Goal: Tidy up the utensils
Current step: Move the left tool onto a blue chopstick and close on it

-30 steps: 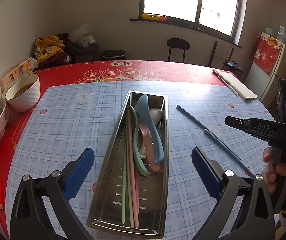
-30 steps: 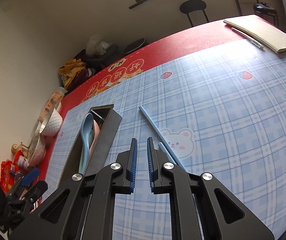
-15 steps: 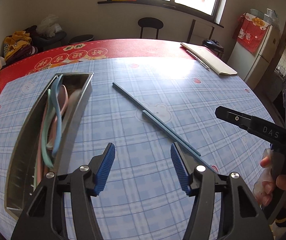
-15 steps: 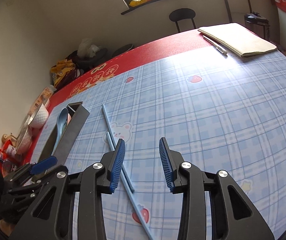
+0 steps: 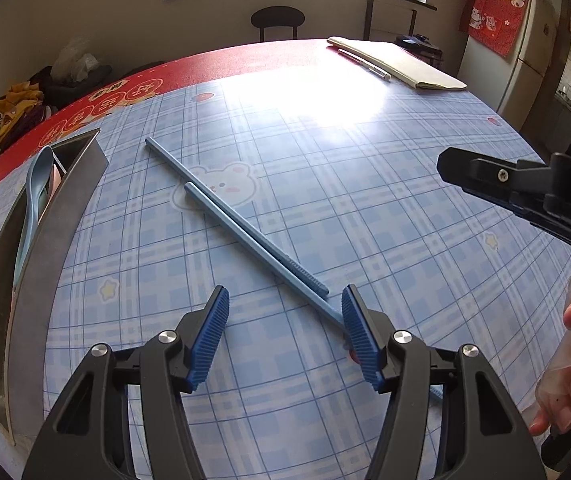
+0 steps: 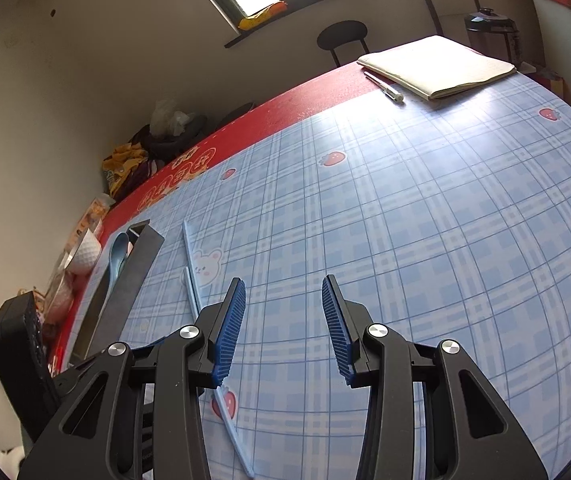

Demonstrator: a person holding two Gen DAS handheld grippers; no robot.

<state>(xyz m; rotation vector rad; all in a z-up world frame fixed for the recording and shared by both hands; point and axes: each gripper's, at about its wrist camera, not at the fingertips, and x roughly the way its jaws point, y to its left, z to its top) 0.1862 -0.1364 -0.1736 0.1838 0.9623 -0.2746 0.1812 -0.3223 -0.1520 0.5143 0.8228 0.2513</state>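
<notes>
Chopsticks, two slim pale-blue plastic sticks (image 5: 245, 236), are lying side by side, staggered, mid-table on the blue plaid cloth (image 5: 365, 184), one passing under the left gripper (image 5: 285, 332), jaws spread. Right gripper (image 6: 283, 320) is hovering spread, chopsticks beside its left pad. Steel rectangular tray (image 5: 51, 240) is sitting near the left edge.
</notes>
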